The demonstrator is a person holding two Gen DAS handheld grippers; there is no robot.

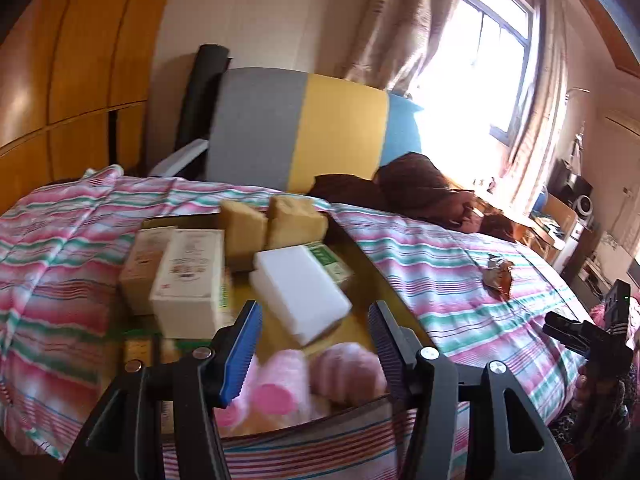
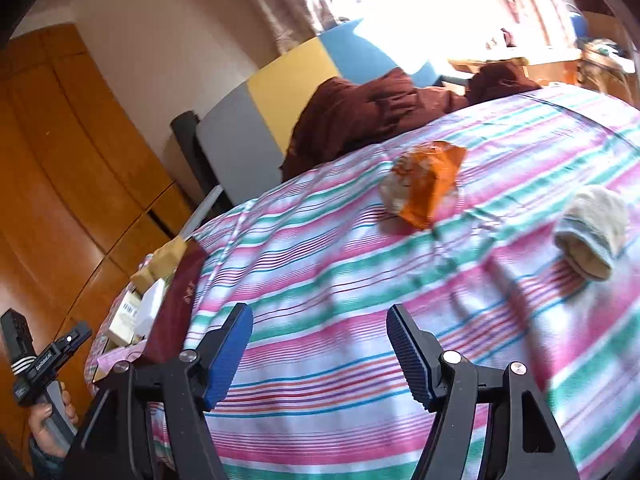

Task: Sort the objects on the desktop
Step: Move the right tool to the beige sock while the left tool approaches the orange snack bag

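Lying ahead of open fingers (image 2: pixel 412 356), snack packet (image 2: pixel 426 184)

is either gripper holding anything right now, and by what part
Nothing is held. The left gripper is open above the box, and the right gripper is open over the striped sheet.

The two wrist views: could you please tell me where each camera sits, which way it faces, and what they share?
Left wrist: on the left gripper, jaws open, looking over a box of objects holding a white sponge; the right gripper shows at right.
Right wrist: on the right gripper, jaws open, looking across the striped sheet towards an orange packet and a rolled sock; a hand shows at lower left.
Shared: sheet, box, packet, brown garment.
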